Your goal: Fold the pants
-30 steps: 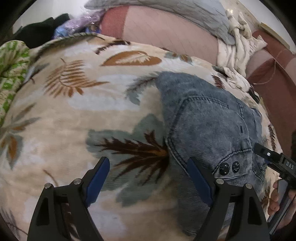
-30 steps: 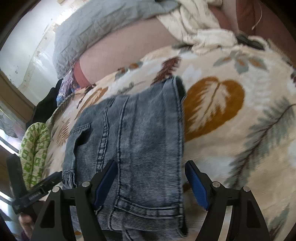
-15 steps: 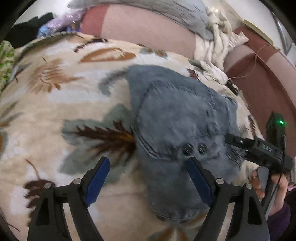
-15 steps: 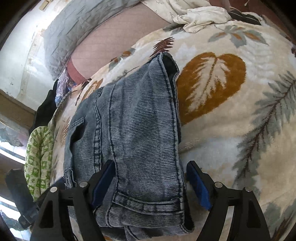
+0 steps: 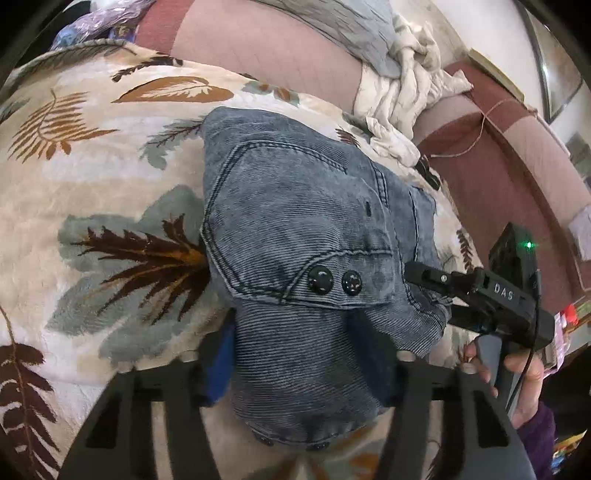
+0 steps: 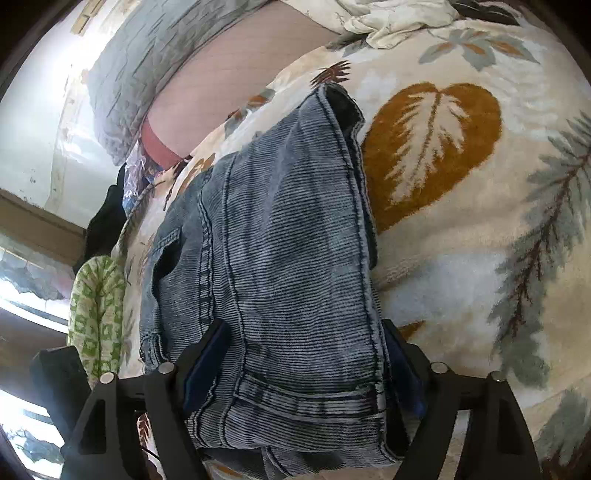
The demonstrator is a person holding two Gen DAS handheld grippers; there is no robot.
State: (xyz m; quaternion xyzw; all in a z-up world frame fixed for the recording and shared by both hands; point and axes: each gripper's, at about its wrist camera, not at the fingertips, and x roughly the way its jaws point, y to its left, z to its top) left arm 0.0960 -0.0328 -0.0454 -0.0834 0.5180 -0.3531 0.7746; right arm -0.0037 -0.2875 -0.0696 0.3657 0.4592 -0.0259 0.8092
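Grey-blue denim pants [image 5: 295,229] lie folded into a compact bundle on a leaf-print blanket [image 5: 92,177]. In the left wrist view the near end of the bundle, with two black snap buttons [image 5: 334,280], sits between the fingers of my left gripper [image 5: 306,369], whose jaws stand wide apart around it. In the right wrist view the waistband end of the pants [image 6: 288,266] lies between the spread fingers of my right gripper [image 6: 299,358]. The right gripper also shows in the left wrist view [image 5: 491,291], at the bundle's right edge.
A pink bolster [image 5: 258,40] with a grey quilt [image 5: 332,18] and a crumpled cream cloth [image 5: 402,96] lies beyond the blanket. A maroon headboard [image 5: 517,155] is at the right. A green patterned cloth [image 6: 96,310] lies at the left edge.
Both grippers moved forward onto the pants; the bundle's ends now sit between the open fingers. The left view swung right, centring the pants.
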